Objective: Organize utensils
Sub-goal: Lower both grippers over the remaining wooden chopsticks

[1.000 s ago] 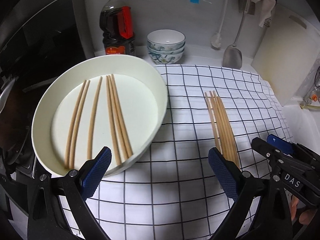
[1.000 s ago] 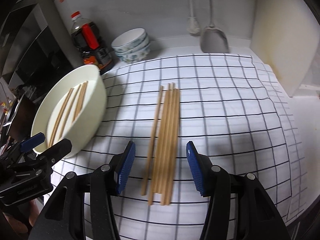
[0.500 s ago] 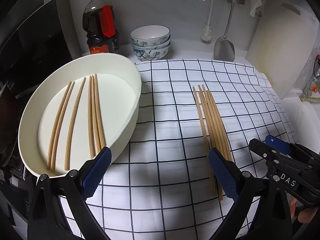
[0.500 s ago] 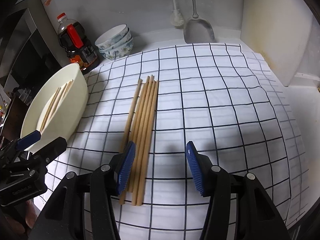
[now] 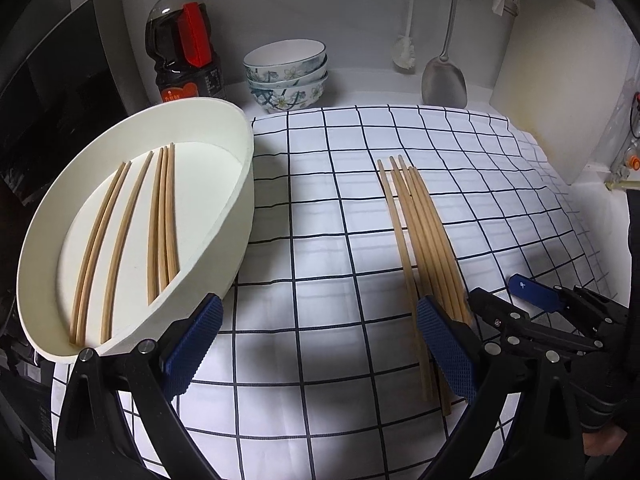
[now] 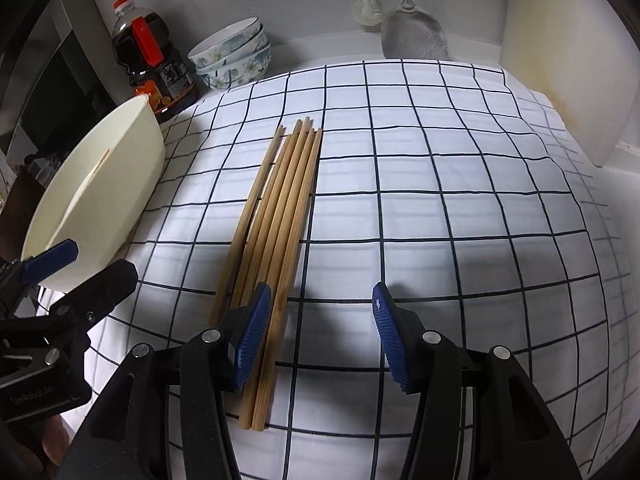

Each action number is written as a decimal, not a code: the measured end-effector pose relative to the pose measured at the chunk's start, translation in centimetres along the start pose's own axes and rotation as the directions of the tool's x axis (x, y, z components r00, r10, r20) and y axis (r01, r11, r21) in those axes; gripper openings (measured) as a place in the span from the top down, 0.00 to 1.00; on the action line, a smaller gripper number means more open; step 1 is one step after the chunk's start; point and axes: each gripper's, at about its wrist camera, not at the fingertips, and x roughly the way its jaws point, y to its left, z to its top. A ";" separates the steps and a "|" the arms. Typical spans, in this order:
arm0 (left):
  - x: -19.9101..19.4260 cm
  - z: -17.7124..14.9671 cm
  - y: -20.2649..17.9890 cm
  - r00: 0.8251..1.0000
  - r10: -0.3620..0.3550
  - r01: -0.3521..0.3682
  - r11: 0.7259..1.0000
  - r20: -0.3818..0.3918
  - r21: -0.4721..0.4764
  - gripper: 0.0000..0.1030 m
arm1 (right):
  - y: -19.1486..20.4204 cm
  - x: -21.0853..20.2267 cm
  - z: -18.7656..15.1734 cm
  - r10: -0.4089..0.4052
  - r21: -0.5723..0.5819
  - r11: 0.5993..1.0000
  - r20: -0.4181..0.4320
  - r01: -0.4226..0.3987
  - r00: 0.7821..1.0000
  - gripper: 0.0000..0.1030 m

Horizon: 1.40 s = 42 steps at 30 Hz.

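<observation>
Several wooden chopsticks (image 5: 425,240) lie side by side on the checked cloth (image 5: 340,200); they also show in the right wrist view (image 6: 276,216). Several more chopsticks (image 5: 132,224) lie inside the white oval dish (image 5: 236,216) at the left, seen also in the right wrist view (image 6: 120,184). My left gripper (image 5: 320,344) is open and empty, low over the cloth between the dish and the loose chopsticks. My right gripper (image 6: 320,332) is open and empty; its left finger (image 6: 252,332) is over the near ends of the loose chopsticks.
A dark sauce bottle (image 5: 184,40), stacked patterned bowls (image 5: 286,76), a metal spatula (image 5: 444,80) and a brush (image 5: 406,52) stand along the back wall. A pale cutting board (image 5: 560,80) leans at the right. A dark appliance is at the left.
Both grippers have drawn back and shifted right relative to the cloth; the loose chopsticks now sit nearer the right gripper's left finger. Nothing has been taken hold of.
</observation>
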 end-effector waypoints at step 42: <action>5.2 -0.2 -3.0 0.996 0.020 -0.018 1.000 -0.092 0.013 0.07 | -3.2 -0.1 -0.6 -0.106 -0.062 0.992 0.019 0.107 0.994 0.75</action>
